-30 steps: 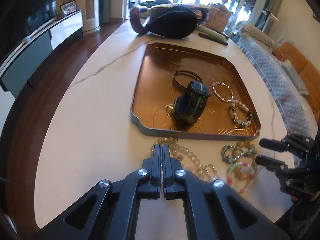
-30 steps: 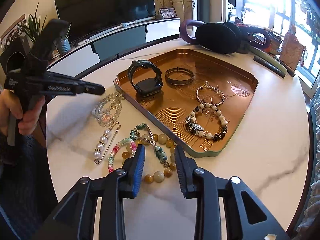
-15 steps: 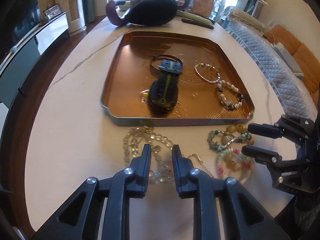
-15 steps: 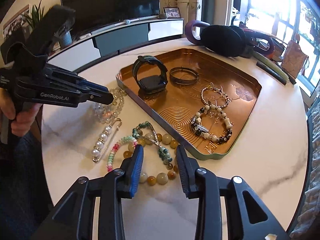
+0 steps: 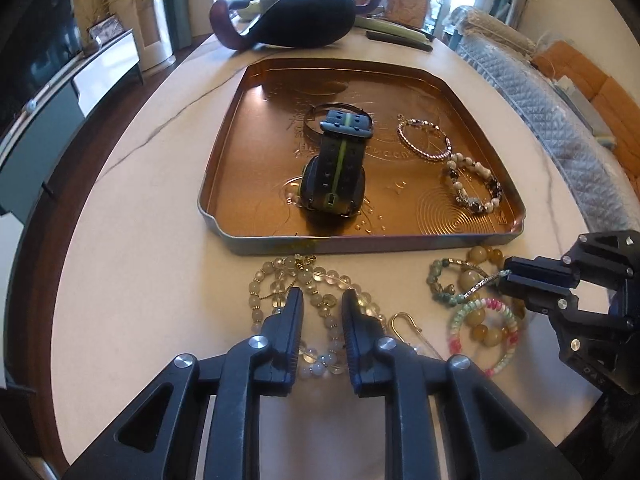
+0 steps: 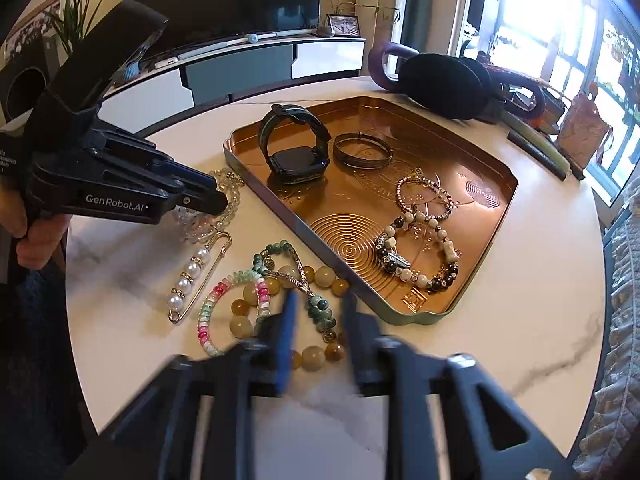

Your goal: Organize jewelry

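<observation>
A copper tray (image 5: pixel 360 244) (image 6: pixel 280 216) holds a dark watch (image 5: pixel 336 176) (image 6: pixel 294 148), a bangle (image 6: pixel 362 152) and two bracelets. In front of it lie a clear bead bracelet (image 5: pixel 272 280) (image 6: pixel 230 184), a pearl pin (image 6: pixel 188 276), a green bead bracelet (image 5: pixel 438 280) (image 6: pixel 320 312), a pink-green bracelet (image 5: pixel 496 308) (image 6: pixel 212 304) and amber beads (image 5: pixel 480 256) (image 6: pixel 324 276). My left gripper (image 5: pixel 322 300) (image 6: pixel 222 200) is closing, its jaws still apart with clear beads between them. My right gripper (image 6: pixel 318 304) (image 5: pixel 504 280), blurred and closing, pinches the green bracelet's silver bar.
A dark padded headset (image 5: pixel 308 16) (image 6: pixel 440 84) lies on the table beyond the tray. A person's hand (image 6: pixel 36 236) holds the left gripper's handle. The round marble table's edge runs close behind both grippers. A TV cabinet (image 6: pixel 280 56) stands beyond the table.
The left gripper went from shut to apart and sank onto the clear bead bracelet. The right gripper's jaws narrowed onto the green bracelet.
</observation>
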Tool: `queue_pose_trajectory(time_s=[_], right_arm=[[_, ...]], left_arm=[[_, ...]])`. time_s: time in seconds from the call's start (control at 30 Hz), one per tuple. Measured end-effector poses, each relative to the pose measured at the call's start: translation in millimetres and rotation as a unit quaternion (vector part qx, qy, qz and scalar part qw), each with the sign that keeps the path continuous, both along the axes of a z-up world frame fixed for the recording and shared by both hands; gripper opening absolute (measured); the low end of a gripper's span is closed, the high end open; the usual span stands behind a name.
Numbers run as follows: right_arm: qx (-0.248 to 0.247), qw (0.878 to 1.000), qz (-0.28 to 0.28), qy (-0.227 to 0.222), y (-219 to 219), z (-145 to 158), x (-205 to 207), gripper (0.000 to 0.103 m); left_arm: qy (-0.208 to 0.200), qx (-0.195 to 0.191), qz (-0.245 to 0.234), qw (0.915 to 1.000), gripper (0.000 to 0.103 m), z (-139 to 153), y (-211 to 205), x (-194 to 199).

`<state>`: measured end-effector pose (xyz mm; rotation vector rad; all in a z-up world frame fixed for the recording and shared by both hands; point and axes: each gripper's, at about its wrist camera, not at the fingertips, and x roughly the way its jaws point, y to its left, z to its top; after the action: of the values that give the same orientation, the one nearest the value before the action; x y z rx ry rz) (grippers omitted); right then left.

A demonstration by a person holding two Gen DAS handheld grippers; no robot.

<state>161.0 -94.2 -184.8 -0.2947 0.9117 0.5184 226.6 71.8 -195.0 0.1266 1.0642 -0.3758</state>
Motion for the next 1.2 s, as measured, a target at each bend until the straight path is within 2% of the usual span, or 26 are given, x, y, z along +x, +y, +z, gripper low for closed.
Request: queue_pose_trajectory(time_s=[0.17, 0.4, 0.83, 0.97, 1.2], right_arm=[[0.0, 1.0, 0.005, -0.013, 2, 4, -4, 0.005], [0.021, 0.999, -0.008, -0.032, -7, 19, -8, 0.005], [0.091, 0.992, -0.051, -0.072, -27, 50, -7, 0.005], [0.105, 0.989, -0.061, -0.084, -32, 55, -8, 0.005], [0.131, 0.983, -0.069, -0.11, -41, 69, -12, 0.005]], left_arm=[[0.002, 0.004, -0.004, 1.0, 0.006, 3, 1, 0], [-0.034, -0.015, 0.0, 0.9993, 0.006, 32, 9, -6], [-0.06, -0.052, -0.009, 0.9968, 0.006, 63, 14, -14], [-0.063, -0.074, -0.006, 0.9953, 0.006, 69, 19, -12], [-0.059, -0.14, -0.013, 0.9884, 0.006, 82, 25, -14]])
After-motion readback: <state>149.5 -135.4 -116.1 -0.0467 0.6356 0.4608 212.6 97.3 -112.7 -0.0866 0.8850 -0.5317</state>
